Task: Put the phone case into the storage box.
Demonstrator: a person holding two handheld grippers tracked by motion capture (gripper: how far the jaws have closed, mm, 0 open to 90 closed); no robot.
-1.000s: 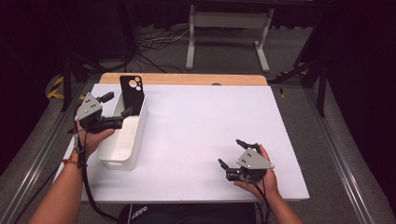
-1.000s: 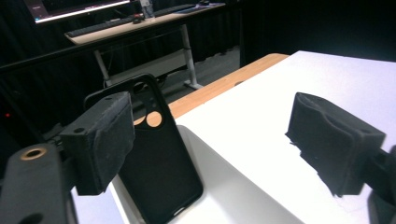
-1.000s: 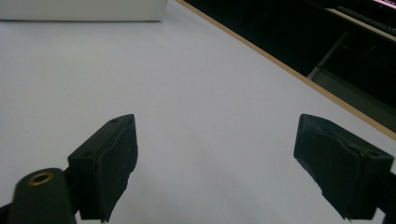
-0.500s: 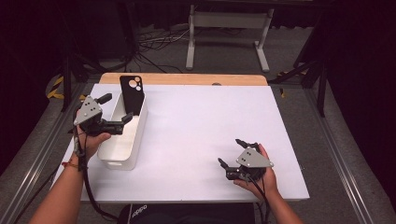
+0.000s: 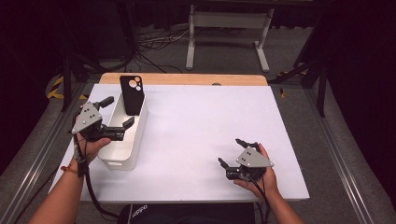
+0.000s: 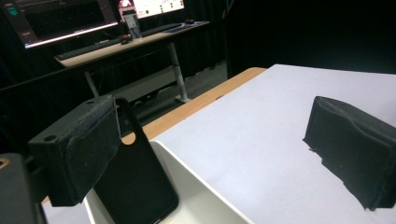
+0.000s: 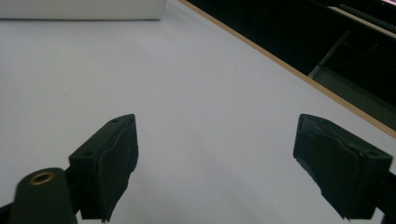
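The black phone case [image 5: 132, 94] stood on end in the far end of the white bin [image 5: 122, 159], at the upper left of the high view, its long axis nearly upright and leaning on the bin's far wall. The left gripper [image 5: 116, 119], the nearer one, sat just below it at the bin, its jaws having just opened wide with nothing pressed between them. The right gripper [image 5: 232, 154] rested at lower right, well apart, jaws spread and empty.
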